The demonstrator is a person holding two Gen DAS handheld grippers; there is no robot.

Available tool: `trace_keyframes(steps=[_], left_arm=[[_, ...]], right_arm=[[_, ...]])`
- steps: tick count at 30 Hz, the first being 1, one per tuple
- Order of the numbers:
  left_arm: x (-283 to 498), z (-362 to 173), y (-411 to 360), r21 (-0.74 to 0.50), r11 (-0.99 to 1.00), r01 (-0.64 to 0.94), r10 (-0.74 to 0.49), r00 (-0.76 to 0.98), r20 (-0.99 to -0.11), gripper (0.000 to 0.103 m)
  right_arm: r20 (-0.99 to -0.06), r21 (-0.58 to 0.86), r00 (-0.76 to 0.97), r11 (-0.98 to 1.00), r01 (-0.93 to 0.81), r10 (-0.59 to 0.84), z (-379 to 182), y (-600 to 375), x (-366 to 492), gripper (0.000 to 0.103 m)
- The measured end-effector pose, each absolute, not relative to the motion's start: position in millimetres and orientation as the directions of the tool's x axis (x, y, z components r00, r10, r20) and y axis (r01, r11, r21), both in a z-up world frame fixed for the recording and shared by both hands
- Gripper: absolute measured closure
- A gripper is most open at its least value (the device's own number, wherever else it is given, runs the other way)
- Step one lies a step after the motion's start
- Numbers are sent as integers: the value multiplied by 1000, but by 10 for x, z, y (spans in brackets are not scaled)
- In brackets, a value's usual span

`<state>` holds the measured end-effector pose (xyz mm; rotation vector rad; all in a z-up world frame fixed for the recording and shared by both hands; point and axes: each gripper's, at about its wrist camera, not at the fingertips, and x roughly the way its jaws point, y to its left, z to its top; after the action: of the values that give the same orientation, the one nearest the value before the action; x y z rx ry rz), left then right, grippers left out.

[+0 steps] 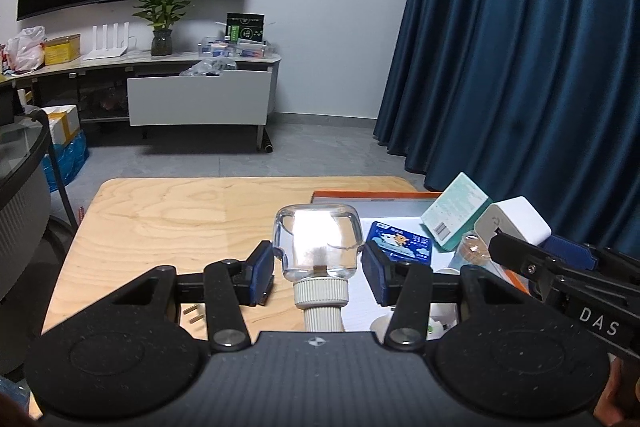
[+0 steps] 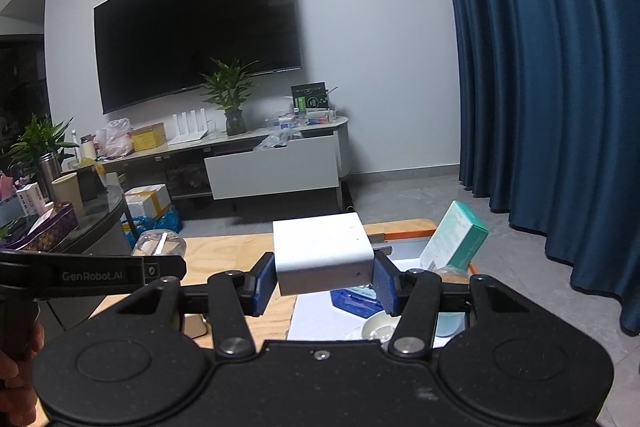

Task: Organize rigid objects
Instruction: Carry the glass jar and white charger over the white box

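My left gripper (image 1: pixel 318 259) is shut on a clear glass bottle (image 1: pixel 318 243) with a white ribbed cap, held bottom-forward above the wooden table (image 1: pixel 168 219). My right gripper (image 2: pixel 324 277) is shut on a white box (image 2: pixel 322 253), held above the orange-rimmed tray (image 2: pixel 408 234). The white box also shows in the left wrist view (image 1: pixel 514 221) at the right. A teal carton (image 1: pixel 456 211) leans in the tray, also seen in the right wrist view (image 2: pixel 456 241). A blue packet (image 1: pixel 402 241) lies flat in the tray.
A small glass jar (image 1: pixel 474 247) stands in the tray by the teal carton. White round pieces (image 2: pixel 378 327) lie at the tray's near side. Two small brass pieces (image 1: pixel 194 313) lie on the table. A dark blue curtain (image 1: pixel 520 47) hangs at the right. A TV cabinet (image 1: pixel 200 99) stands beyond the table.
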<state>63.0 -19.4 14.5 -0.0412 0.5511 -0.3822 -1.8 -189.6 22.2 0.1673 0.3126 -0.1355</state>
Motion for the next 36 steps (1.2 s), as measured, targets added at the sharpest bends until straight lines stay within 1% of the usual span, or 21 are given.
trace_keyframes(steps=[36], left_arm=[[858,92,-623,-138,881,452,-450,713,-537,54]], right_arm=[[-329,164,922,949,269,-205,216,-2293,38,41]])
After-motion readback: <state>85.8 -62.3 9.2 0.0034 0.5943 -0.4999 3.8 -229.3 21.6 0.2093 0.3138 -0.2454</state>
